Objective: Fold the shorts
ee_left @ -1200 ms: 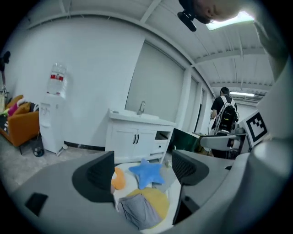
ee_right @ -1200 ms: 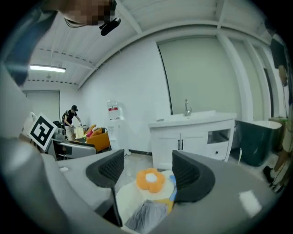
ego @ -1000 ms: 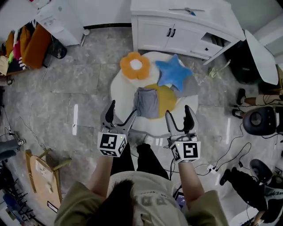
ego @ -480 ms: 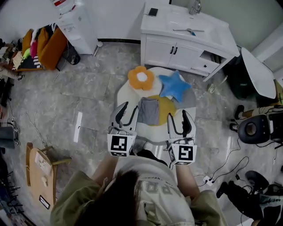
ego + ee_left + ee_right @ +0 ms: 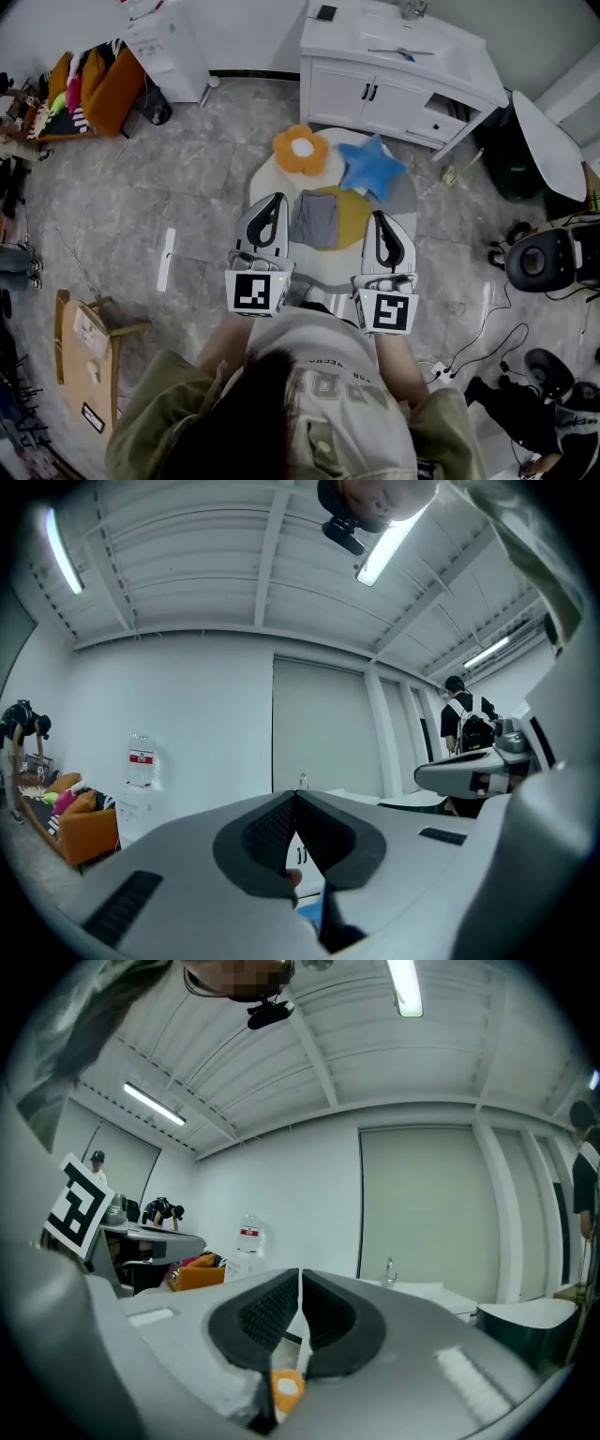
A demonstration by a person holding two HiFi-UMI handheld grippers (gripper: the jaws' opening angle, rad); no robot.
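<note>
Seemingly folded already, the grey shorts (image 5: 316, 218) lie on the yellow cushion (image 5: 354, 216) below and between the left gripper (image 5: 273, 208) and right gripper (image 5: 383, 228), long axis pointing away from the person, nearer the left, while both grippers' jaws have just closed together, empty.

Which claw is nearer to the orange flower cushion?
Left. In the head view the left claw is just below-left of the orange flower cushion; the right claw is farther, below-right.

This is a lab-like studio: white sink cabinet (image 5: 394, 80), office chair (image 5: 532, 267), ceiling strip lights (image 5: 392, 544).
</note>
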